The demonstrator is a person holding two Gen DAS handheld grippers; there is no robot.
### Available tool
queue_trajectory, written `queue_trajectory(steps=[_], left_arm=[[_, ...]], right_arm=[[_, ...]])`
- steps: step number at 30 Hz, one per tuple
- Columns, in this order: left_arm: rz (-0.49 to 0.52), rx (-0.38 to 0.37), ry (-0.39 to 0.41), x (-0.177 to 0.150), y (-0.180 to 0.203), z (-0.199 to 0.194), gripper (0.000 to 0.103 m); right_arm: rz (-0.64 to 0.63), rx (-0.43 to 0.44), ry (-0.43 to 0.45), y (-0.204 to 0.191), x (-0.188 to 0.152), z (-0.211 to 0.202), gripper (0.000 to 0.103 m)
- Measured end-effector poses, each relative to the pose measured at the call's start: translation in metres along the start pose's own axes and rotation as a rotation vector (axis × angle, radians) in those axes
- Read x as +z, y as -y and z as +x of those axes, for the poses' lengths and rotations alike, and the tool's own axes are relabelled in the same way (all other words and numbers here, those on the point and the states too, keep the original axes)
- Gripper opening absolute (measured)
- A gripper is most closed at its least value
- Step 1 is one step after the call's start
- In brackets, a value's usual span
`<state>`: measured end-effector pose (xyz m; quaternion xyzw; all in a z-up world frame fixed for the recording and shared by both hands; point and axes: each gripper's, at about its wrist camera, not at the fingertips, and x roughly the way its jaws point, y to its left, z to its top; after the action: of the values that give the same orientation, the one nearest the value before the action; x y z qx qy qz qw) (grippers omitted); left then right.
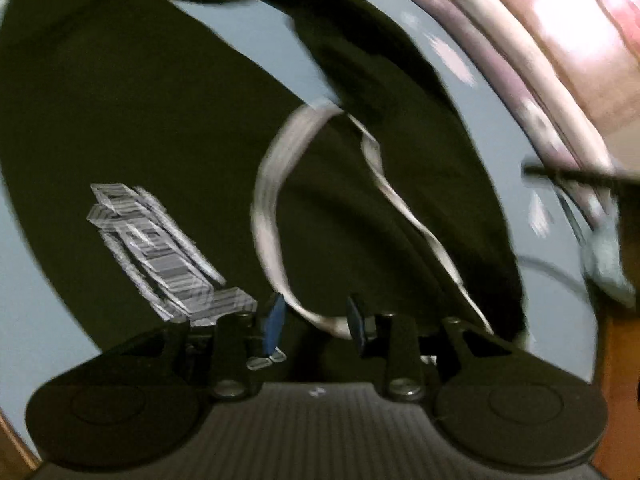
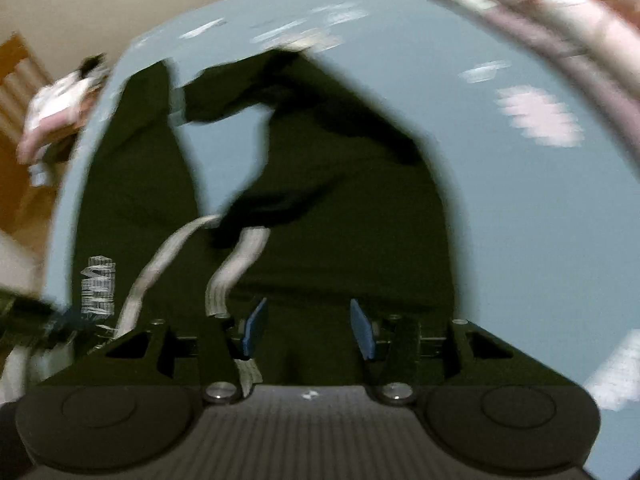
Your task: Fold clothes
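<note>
Both claws, the left gripper [image 1: 316, 322] and right gripper [image 2: 308, 328], hang with jaws apart, gripping nothing. Beneath them a dark green garment [image 1: 160, 120] with pale ribbed trim [image 1: 264, 200] and a white printed logo [image 1: 156, 256] lies rumpled across the light blue sheet [image 2: 500, 208].

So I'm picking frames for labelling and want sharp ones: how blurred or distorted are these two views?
Left wrist view: motion streaks smear the dark garment, its white print and the pale trim; the left gripper stays sharp. Right wrist view: heavier smear over the garment's edges and the blue sheet; the right gripper is crisp. Both bend outward, fisheye fashion, with dim light.
</note>
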<state>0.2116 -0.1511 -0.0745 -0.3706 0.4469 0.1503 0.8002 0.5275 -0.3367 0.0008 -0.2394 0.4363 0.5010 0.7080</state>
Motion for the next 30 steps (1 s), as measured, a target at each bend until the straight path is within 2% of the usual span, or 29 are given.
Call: queue_trajectory(steps=[3, 5, 7, 8, 10, 11, 13, 15, 19, 21, 23, 25, 27, 30], left_arm=[[0.090, -0.022, 0.023, -0.020, 0.029, 0.005, 0.034], [0.115, -0.007, -0.019, -0.028, 0.041, 0.017, 0.035], [0.104, 0.020, -0.060, -0.035, 0.042, 0.028, 0.035], [0.089, 0.025, -0.086, -0.038, 0.040, 0.033, 0.035], [0.057, 0.033, -0.122, -0.042, 0.036, 0.041, 0.036], [0.041, 0.027, -0.124, -0.044, 0.034, 0.038, 0.038], [0.001, 0.050, -0.184, -0.044, 0.028, 0.040, 0.038], [-0.012, 0.080, -0.229, -0.046, 0.023, 0.036, 0.038], [0.017, 0.198, -0.227, -0.042, 0.026, 0.019, 0.039], [0.052, 0.252, -0.207, -0.035, 0.031, 0.009, 0.051], [0.073, 0.308, -0.187, -0.032, 0.032, -0.001, 0.056], [0.076, 0.340, -0.183, -0.030, 0.033, -0.007, 0.056], [0.062, 0.349, -0.160, -0.028, 0.028, -0.016, 0.057], [0.022, 0.341, -0.122, -0.028, 0.016, -0.033, 0.060]], right_arm=[[0.023, -0.111, 0.047, 0.032, -0.008, -0.036, 0.053], [-0.010, -0.193, 0.068, 0.045, -0.013, -0.058, 0.053], [-0.108, -0.359, 0.106, 0.051, -0.016, -0.083, 0.054], [-0.137, -0.433, 0.131, 0.055, -0.017, -0.098, 0.060], [-0.123, -0.505, 0.182, 0.068, -0.015, -0.125, 0.064], [-0.095, -0.508, 0.206, 0.075, -0.014, -0.138, 0.064], [-0.050, -0.448, 0.238, 0.079, -0.015, -0.149, 0.064], [-0.025, -0.319, 0.249, 0.074, -0.021, -0.146, 0.064], [-0.055, 0.044, 0.124, 0.027, -0.055, -0.085, 0.064], [-0.104, 0.210, 0.012, -0.015, -0.081, -0.040, 0.061], [-0.163, 0.334, -0.068, -0.056, -0.105, -0.013, 0.050], [-0.225, 0.442, -0.119, -0.098, -0.125, 0.007, 0.049], [-0.327, 0.458, -0.091, -0.133, -0.138, 0.016, 0.049], [-0.382, 0.354, -0.066, -0.157, -0.149, 0.031, 0.049]])
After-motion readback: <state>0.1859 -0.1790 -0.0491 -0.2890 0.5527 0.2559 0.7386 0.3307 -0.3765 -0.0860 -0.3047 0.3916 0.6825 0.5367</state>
